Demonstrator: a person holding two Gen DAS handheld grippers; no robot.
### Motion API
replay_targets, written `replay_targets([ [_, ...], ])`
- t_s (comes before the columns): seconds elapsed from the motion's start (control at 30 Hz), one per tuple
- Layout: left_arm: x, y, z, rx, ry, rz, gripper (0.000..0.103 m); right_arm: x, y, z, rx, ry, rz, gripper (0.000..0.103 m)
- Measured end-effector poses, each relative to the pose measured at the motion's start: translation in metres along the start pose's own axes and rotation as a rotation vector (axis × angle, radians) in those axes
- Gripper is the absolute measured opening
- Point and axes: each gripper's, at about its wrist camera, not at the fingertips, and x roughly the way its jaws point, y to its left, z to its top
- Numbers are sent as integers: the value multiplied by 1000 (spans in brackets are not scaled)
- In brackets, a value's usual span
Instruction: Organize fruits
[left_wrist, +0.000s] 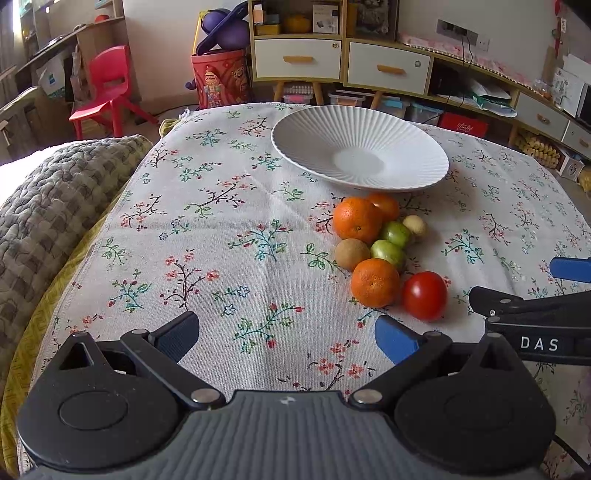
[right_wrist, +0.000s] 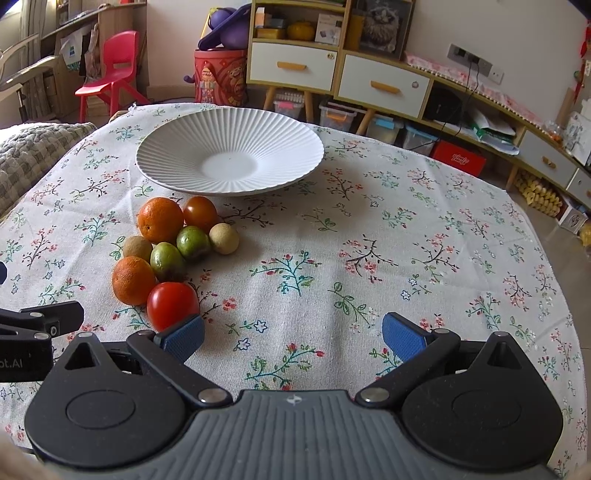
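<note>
1. Both grippers, left (left_wrist: 286, 338) and right (right_wrist: 293, 338), are held wide open, gripping nothing.
2. Woven floral tablecloth (left_wrist: 229, 229) is spread flat.
3. Round fruits (right_wrist: 168, 247) are clustered beside ribbed white plate (right_wrist: 229, 158).
4. Red plastic chair (left_wrist: 107, 88) is seen behind.

Counter covered by floral cloth (right_wrist: 369, 258); grey quilted blanket (left_wrist: 48, 221) over furniture at left edge, daylight hitting it from the left. Behind: pale wall, red plastic chair (left_wrist: 107, 88), wooden desk/shelving (left_wrist: 55, 40) far left, red drum-shaped bin (right_wrist: 220, 75) with purple toy (right_wrist: 225, 31) on top. Yellow-trim cabinet with white drawers (right_wrist: 291, 66) and open shelves, plastic storage boxes (right_wrist: 336, 114) on the floor under it, long low sideboard (right_wrist: 480, 110) running right with wall socket (right_wrist: 471, 61) and cable above.
</note>
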Motion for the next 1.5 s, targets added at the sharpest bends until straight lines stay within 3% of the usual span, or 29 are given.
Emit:
replay_targets([
  [1.07, -1, 5, 3, 0, -19, -18, 92, 1, -7, 1, 35, 7, 31, 102],
  [1.23, 5, 11, 3, 19, 0, -20, 92, 1, -1, 1, -4, -1, 38, 102],
  [1.3, 7, 17, 2, 10, 8, -34, 92, 2, 1, 0, -18, 4, 65, 102],
  [1.5, 7, 29, -1, 0, 5, -37, 91, 6, 10, 1, -16, 44, 218, 83],
])
